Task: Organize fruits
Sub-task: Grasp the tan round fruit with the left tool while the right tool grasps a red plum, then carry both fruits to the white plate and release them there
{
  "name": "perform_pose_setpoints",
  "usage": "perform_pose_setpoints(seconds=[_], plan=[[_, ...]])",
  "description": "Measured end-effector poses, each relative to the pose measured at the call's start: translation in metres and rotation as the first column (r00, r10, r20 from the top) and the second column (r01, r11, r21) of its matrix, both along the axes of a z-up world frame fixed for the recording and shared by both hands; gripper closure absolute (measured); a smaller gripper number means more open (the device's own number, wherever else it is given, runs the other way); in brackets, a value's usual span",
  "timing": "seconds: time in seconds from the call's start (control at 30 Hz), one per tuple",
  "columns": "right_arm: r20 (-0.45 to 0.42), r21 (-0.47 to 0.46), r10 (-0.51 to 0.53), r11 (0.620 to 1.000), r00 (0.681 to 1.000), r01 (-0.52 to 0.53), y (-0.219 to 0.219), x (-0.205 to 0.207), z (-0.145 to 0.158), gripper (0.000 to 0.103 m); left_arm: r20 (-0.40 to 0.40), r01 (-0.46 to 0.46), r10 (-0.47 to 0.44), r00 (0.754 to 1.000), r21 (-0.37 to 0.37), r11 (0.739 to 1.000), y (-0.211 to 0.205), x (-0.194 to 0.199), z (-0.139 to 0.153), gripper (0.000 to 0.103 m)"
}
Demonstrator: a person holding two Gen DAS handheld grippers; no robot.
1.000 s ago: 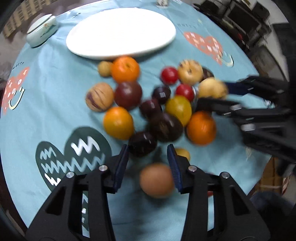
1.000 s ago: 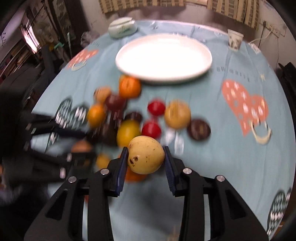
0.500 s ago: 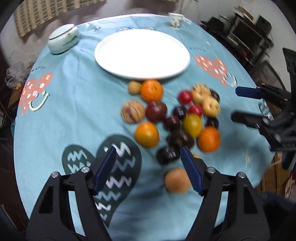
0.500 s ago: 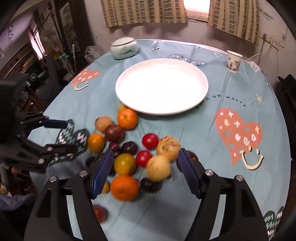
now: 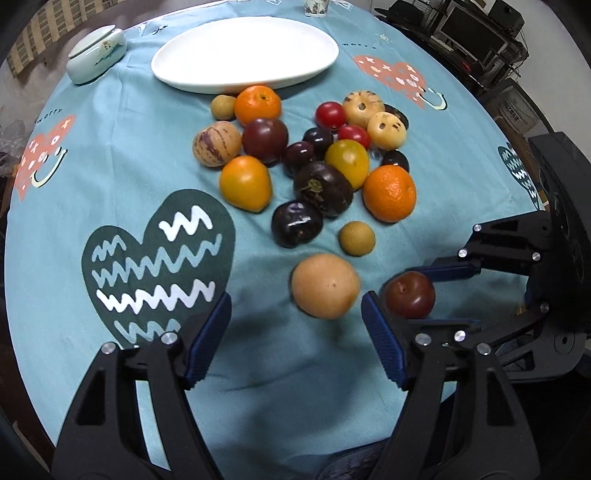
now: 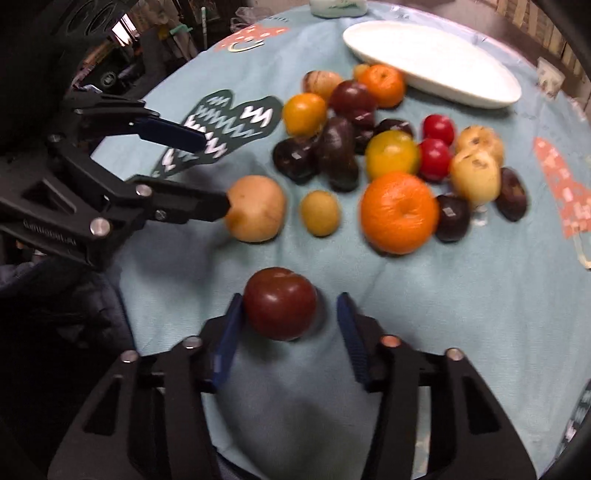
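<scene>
On the blue cloth lies a heap of fruit: oranges (image 5: 389,192), dark plums (image 5: 297,223), red tomatoes (image 5: 330,114) and a yellow pear (image 6: 474,177). The white plate (image 5: 243,51) behind the heap holds nothing. A dark red plum (image 6: 280,302) sits near the table's front edge between the jaws of my right gripper (image 6: 290,338). These are closing: the left pad touches the plum and a gap shows at the right pad. My left gripper (image 5: 295,297) is open, and a tan round fruit (image 5: 325,286) lies on the cloth just ahead of its fingertips.
A lidded ceramic dish (image 5: 98,55) and a paper cup (image 5: 316,5) stand at the back by the plate. The round table's edge runs close under both grippers. Dark shelves and equipment (image 5: 480,22) stand beyond the table on the right.
My right gripper let go of the yellow pear into the heap, moved down to the front edge and now closes around the dark red plum. The left gripper opened off the tan fruit.
</scene>
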State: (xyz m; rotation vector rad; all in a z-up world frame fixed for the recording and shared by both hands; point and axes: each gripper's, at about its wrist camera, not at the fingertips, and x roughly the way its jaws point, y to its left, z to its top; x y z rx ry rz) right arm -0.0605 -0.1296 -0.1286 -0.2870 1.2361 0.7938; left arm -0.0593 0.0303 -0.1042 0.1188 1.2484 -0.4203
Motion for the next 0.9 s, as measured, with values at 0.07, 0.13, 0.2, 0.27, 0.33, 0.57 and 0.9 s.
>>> perform_pose_setpoints(seconds=[0.07,0.13,0.2,0.27,0.33,0.57,0.9], plan=[[0.006,-0.01,-0.004,1.0,1.0,0.004,0.001,-0.001,0.003,0.064,-0.003,0.014,-0.014,1.0,-0.002,1.0,-0.007,-0.001,-0.001,0.028],[-0.003,0.007,-0.035,0.999,0.999,0.035,-0.008,0.002,0.007,0.064,-0.002,0.028,-0.028,1.0,-0.008,1.0,-0.013,0.0,-0.003,0.028],[0.0,0.004,-0.077,0.997,0.997,0.077,-0.018,0.004,0.01,0.064,-0.01,0.031,-0.031,0.999,-0.007,0.999,-0.018,0.002,-0.007,0.028],[0.006,0.002,-0.109,0.994,0.994,0.109,-0.027,0.003,0.013,0.064,-0.027,0.026,-0.026,0.999,0.0,1.0,-0.022,0.005,-0.014,0.028],[0.008,0.001,-0.128,0.992,0.992,0.128,-0.032,0.003,0.015,0.065,-0.041,0.028,-0.028,0.999,0.004,1.0,-0.023,0.008,-0.02,0.028],[0.007,0.021,-0.139,0.99,0.99,0.139,-0.03,-0.002,0.014,0.065,-0.071,0.01,-0.009,0.997,0.013,1.0,-0.026,0.014,-0.03,0.052],[-0.005,0.009,-0.121,0.993,0.993,0.121,-0.037,0.0,0.014,0.065,0.025,0.007,-0.008,1.0,0.056,0.998,-0.036,0.018,0.008,0.056]])
